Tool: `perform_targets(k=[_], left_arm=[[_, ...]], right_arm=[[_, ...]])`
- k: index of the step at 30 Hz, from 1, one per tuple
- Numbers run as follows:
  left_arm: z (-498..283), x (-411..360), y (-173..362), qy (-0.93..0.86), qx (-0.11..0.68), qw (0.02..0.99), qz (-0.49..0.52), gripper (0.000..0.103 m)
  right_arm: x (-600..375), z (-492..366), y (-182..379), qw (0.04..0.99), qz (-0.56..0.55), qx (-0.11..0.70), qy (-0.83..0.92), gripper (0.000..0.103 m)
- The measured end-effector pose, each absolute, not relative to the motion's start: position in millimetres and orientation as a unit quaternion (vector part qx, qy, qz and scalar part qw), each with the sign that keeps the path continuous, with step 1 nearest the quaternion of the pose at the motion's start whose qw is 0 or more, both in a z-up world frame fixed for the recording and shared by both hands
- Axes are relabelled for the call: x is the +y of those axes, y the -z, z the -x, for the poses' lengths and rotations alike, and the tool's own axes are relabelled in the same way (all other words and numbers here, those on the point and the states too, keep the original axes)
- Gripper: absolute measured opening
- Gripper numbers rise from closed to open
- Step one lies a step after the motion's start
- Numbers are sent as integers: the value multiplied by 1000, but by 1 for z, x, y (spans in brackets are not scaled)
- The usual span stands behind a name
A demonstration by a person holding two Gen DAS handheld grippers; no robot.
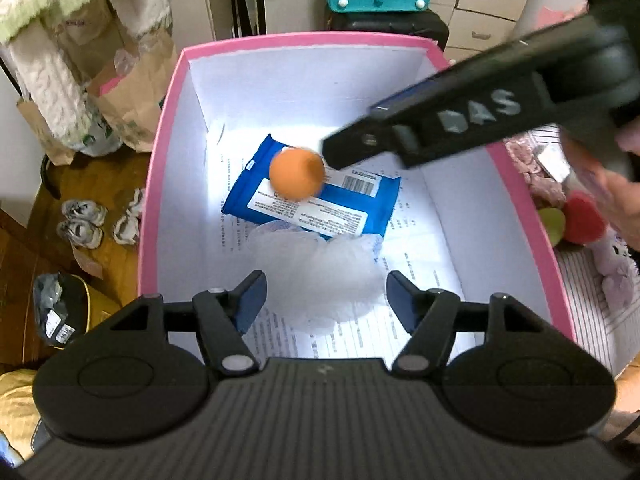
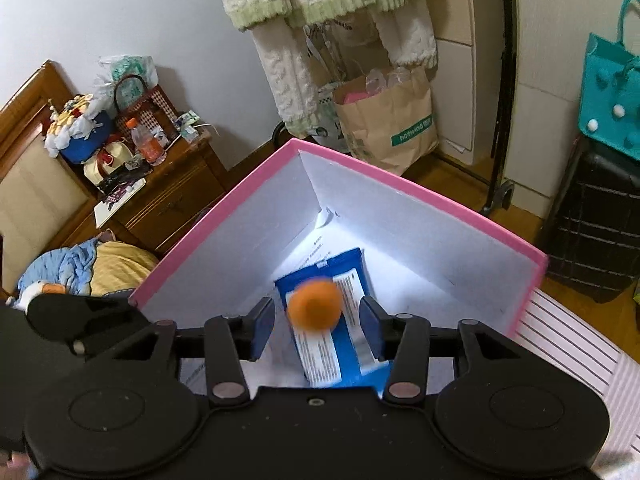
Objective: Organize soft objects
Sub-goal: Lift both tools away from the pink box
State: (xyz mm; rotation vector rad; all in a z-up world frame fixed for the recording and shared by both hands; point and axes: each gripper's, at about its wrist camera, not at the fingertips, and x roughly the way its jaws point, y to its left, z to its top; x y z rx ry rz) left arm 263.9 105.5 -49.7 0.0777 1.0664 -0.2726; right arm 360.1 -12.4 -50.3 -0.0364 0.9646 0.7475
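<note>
Both jaws spread, pinching nothing: left gripper (image 1: pixel 326 294) over a white mesh puff (image 1: pixel 320 276), right gripper (image 2: pixel 317 319) above a blurred orange ball (image 2: pixel 315 305) over the blue packet (image 1: pixel 316 200) inside the pink box (image 1: pixel 160 152).

box (image 1: pixel 160 152): pink card | pouch (image 1: pixel 312 204): glossy plastic | ball (image 1: pixel 297 174): matt orange

Right gripper (image 2: pixel 317 318) over a pink-rimmed white box (image 2: pixel 224 216), jaws apart, touching nothing. Blurred orange ball (image 2: pixel 315 304) between the fingertips, clear of both pads. Beneath it, blue packet (image 2: pixel 352 264) on the box floor. Brown paper bag (image 2: pixel 392 124) beyond the far corner.
</note>
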Motion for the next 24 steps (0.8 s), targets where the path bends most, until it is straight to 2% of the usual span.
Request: perform_targets(k=[3,17,24], left_arm=[[-252,105,40,121,490,862,-50,80],[-195,93,-7,90,458,878,-104,93],[-163,79,-28,113,457,877,-98,94]], right_arm=[[-25,-342,42,826,23,442,-350,52],[-77,-254,-1,851,62,382,-355,53],[-98,-212,-19,860,77,357,-356,53]])
